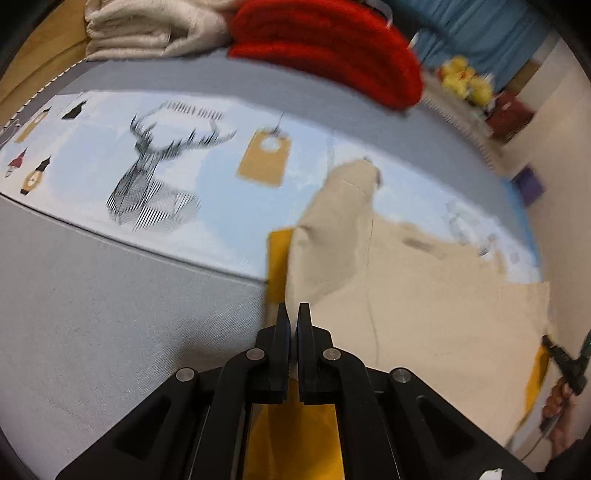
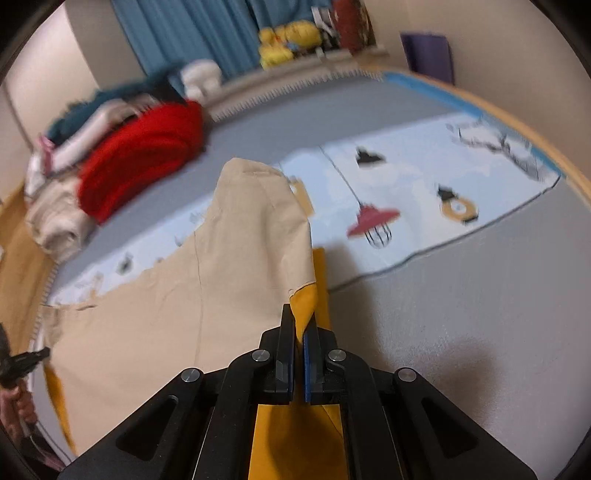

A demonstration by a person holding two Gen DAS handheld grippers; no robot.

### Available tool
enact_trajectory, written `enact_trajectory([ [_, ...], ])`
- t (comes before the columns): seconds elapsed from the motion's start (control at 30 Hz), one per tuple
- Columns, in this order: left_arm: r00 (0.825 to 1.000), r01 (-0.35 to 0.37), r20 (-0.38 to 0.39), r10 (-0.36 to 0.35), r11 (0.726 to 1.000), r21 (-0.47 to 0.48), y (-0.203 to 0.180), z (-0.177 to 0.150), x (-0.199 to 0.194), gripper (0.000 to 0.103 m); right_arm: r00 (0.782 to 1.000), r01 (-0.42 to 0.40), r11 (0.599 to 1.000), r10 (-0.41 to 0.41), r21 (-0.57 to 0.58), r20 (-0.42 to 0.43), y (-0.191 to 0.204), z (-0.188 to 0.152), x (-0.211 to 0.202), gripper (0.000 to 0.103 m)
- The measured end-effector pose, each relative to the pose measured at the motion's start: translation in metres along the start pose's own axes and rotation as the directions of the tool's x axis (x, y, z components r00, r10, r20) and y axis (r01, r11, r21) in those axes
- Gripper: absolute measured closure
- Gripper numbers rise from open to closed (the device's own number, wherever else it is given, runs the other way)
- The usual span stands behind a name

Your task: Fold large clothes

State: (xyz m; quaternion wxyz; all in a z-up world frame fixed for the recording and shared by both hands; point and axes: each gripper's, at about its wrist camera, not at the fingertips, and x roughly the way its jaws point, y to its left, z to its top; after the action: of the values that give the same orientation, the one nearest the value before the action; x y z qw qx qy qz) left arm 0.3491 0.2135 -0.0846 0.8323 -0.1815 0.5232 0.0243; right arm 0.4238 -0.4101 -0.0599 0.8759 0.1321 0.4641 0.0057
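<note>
Pinching the beige-and-yellow garment (image 2: 155,302), both the left gripper (image 1: 294,308) and right gripper (image 2: 300,314), jaws near-closed.

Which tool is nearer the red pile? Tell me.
Left. The left tool has the red pile ahead across the beige garment; the right tool sits farther off, the pile away to its left.

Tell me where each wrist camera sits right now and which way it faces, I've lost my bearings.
Left wrist: sits behind the left tongs, shut on the beige-and-yellow garment, facing across the bed toward the red folded pile; the other hand shows at far right.
Right wrist: sits behind the right tongs, shut on the same garment's yellow edge, facing across the bed toward the blue curtain; the other hand shows at far left.
Shared: garment, red pile, printed bed cover, yellow plush toys.
</note>
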Motion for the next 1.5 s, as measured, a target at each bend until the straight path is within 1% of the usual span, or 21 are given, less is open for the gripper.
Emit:
enact_trajectory([
  [0.03, 1.0, -0.024, -0.01, 0.024, 1.0, 0.007, -0.001, 0.001, 0.007, 0.101, 1.0, 0.012, 1.0, -0.012, -0.008, -0.015, 0.001, 0.0, 0.008, 0.1],
  [0.1, 0.999, -0.032, 0.034, 0.032, 0.999, 0.014, -0.001, 0.006, 0.002, 0.102, 1.0, 0.024, 1.0, -0.024, -0.014, -0.005, 0.006, 0.004, 0.014, 0.1],
  [0.2, 0.991, -0.003, 0.133, 0.001, 1.0, 0.02, -0.004, 0.016, -0.012, 0.102, 0.994, 0.02, 1.0, -0.02, -0.003, 0.103, 0.01, 0.017, 0.003, 0.1],
  [0.23, 0.989, -0.017, 0.147, 0.012, 0.999, 0.033, -0.006, 0.018, -0.011, 0.102, 0.992, 0.023, 1.0, -0.023, 0.003, 0.126, 0.012, 0.021, 0.001, 0.1],
  [0.3, 0.99, -0.072, 0.129, 0.063, 0.995, 0.062, -0.01, 0.022, 0.002, 0.102, 0.991, 0.039, 0.999, -0.039, 0.004, 0.13, 0.017, 0.026, 0.01, 0.1],
  [0.43, 0.991, -0.128, -0.018, 0.129, 0.99, 0.066, 0.0, 0.017, 0.048, 0.1, 0.994, 0.106, 0.994, -0.106, -0.029, 0.017, 0.025, 0.023, 0.053, 0.1],
  [0.47, 0.991, -0.131, -0.033, 0.133, 0.989, 0.068, 0.001, 0.016, 0.054, 0.1, 0.991, 0.132, 0.991, -0.132, -0.039, -0.013, 0.025, 0.021, 0.064, 0.1],
  [0.6, 0.99, -0.132, -0.045, 0.136, 0.989, 0.072, 0.005, 0.015, 0.063, 0.098, 0.979, 0.178, 0.983, -0.18, -0.033, -0.094, 0.021, 0.013, 0.091, 0.1],
  [0.73, 0.985, -0.158, -0.055, 0.162, 0.985, 0.07, 0.002, 0.015, 0.061, 0.091, 0.972, 0.209, 0.976, -0.214, -0.055, -0.096, 0.024, 0.01, 0.091, 0.099],
  [0.77, 0.984, -0.162, -0.06, 0.166, 0.985, 0.067, 0.002, 0.016, 0.06, 0.09, 0.971, 0.21, 0.976, -0.215, -0.061, -0.101, 0.024, 0.009, 0.09, 0.093],
  [0.83, 0.982, -0.174, -0.06, 0.178, 0.982, 0.068, 0.002, 0.015, 0.056, 0.085, 0.969, 0.217, 0.974, -0.223, -0.065, -0.11, 0.023, 0.008, 0.085, 0.088],
  [0.9, 0.981, -0.183, -0.048, 0.187, 0.98, 0.079, 0.0, 0.015, 0.048, 0.075, 0.968, 0.221, 0.974, -0.226, -0.059, -0.106, 0.022, 0.008, 0.074, 0.083],
  [1.03, 0.983, -0.184, -0.009, 0.186, 0.977, 0.106, -0.004, 0.013, 0.027, 0.072, 0.966, 0.248, 0.967, -0.252, -0.065, -0.057, 0.017, 0.009, 0.042, 0.067],
  [1.1, 0.983, -0.18, 0.009, 0.181, 0.975, 0.129, -0.006, 0.01, 0.013, 0.071, 0.966, 0.254, 0.964, -0.256, -0.079, -0.02, 0.016, 0.007, 0.023, 0.065],
  [1.2, 0.99, -0.142, 0.04, 0.137, 0.975, 0.173, -0.012, 0.005, -0.007, 0.07, 0.976, 0.215, 0.967, -0.216, -0.133, 0.011, 0.02, 0.0, -0.003, 0.064],
  [1.27, 0.996, -0.086, 0.035, 0.08, 0.974, 0.209, -0.016, -0.002, -0.019, 0.07, 0.989, 0.148, 0.97, -0.15, -0.193, 0.001, 0.026, -0.011, -0.018, 0.064],
  [1.3, 0.999, -0.037, 0.008, 0.036, 0.969, 0.245, -0.02, -0.008, -0.024, 0.07, 0.994, 0.096, 0.971, -0.107, -0.221, -0.036, 0.029, -0.018, -0.02, 0.064],
  [1.37, 0.999, 0.005, -0.043, 0.008, 0.951, 0.308, -0.026, -0.021, -0.024, 0.07, 0.99, 0.012, 0.959, -0.05, -0.282, -0.129, 0.034, -0.036, -0.021, 0.064],
  [1.43, 0.99, 0.069, -0.142, -0.015, 0.92, 0.386, -0.031, -0.041, -0.018, 0.07, 0.978, -0.02, 0.94, -0.052, -0.341, -0.202, 0.039, -0.054, -0.018, 0.064],
  [1.47, 0.985, 0.087, -0.173, -0.017, 0.91, 0.405, -0.033, -0.048, -0.015, 0.07, 0.97, -0.027, 0.929, -0.065, -0.369, -0.234, 0.039, -0.063, -0.016, 0.064],
  [1.5, 0.974, 0.112, -0.228, -0.011, 0.893, 0.437, -0.033, -0.06, -0.01, 0.07, 0.961, -0.023, 0.921, -0.087, -0.388, -0.263, 0.037, -0.072, -0.013, 0.064],
])
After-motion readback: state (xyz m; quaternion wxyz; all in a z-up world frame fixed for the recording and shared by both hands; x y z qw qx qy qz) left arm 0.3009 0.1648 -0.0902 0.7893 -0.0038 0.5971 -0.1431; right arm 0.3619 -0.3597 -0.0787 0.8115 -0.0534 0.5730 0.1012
